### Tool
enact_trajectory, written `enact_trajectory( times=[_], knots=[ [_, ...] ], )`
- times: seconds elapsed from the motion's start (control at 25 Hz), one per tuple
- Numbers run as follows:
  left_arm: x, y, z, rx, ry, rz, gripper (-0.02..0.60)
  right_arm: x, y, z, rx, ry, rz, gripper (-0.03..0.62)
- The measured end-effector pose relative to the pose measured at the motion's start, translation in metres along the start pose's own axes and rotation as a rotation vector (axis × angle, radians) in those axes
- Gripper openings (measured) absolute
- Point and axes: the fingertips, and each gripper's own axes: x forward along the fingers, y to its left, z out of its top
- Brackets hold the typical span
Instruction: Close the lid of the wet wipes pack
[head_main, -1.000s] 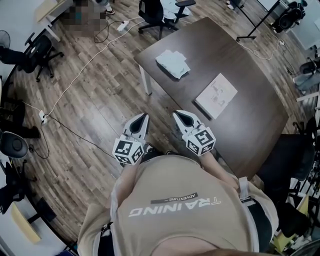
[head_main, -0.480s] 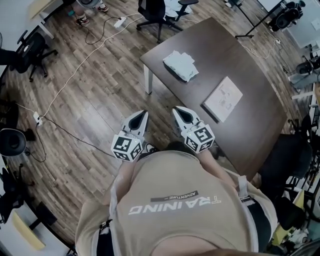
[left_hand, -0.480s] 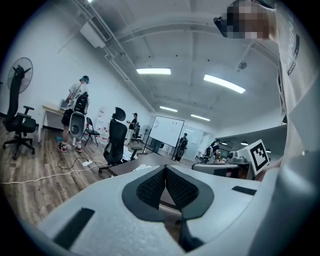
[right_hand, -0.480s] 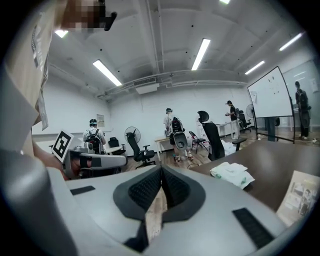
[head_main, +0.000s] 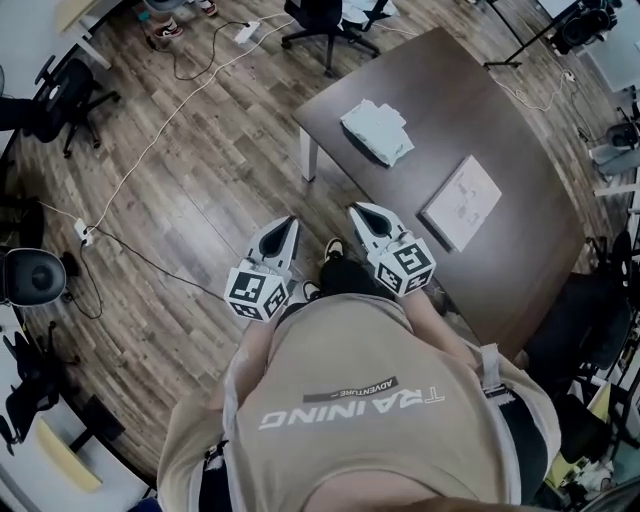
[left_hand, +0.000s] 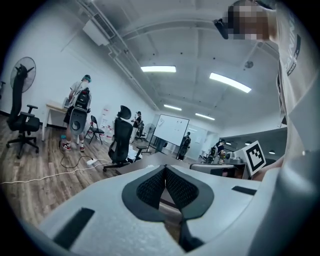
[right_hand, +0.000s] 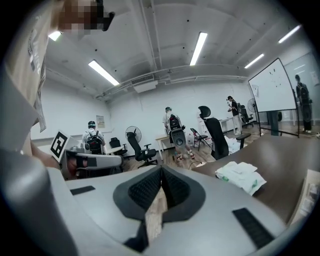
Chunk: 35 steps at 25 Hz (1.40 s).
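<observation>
both short of the desk's (head_main: 520, 140) near edge, over the floor: left gripper (head_main: 288, 226) and right gripper (head_main: 358, 212), fingers pressed together, nothing in either. wet wipes pack (head_main: 377, 131) lies near the desk's corner above the white leg, well apart from both. booklet (head_main: 461, 203) at near edge. office chair (head_main: 322, 18) past the far corner.

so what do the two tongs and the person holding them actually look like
The left tongs and right tongs are pale grey tapering shells with dark ridged pads inside. Each carries a white cube printed with black square markers. The person wears a beige T-shirt with dark lettering. No cables show on either one.
</observation>
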Motion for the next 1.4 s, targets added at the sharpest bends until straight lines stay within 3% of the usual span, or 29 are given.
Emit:
enact_trajectory(
  times=[0.28,0.52,0.72,0.96,1.16,1.4],
  knots=[
    [0.019,0.024,0.03,0.019,0.013,0.088,0.011,0.052,-0.026,0.018,0.009,-0.005,0.086,0.014],
    [0.062,0.019,0.053,0.218,0.068,0.083,0.011,0.091,-0.05,0.027,-0.009,0.028,0.143,0.014],
    [0.099,0.021,0.064,0.081,0.039,0.061,0.011,0.094,-0.072,0.018,0.012,0.048,0.166,0.014],
    [0.121,0.037,0.085,0.128,0.034,0.063,0.011,0.105,-0.098,0.018,0.002,0.062,0.178,0.014],
    [0.133,0.061,0.087,0.03,0.035,0.046,0.011,0.115,-0.111,0.021,-0.001,0.062,0.123,0.014],
    [0.162,0.099,0.095,-0.003,0.033,-0.074,0.011,0.132,-0.128,0.025,0.006,0.062,-0.03,0.014]
  ],
)
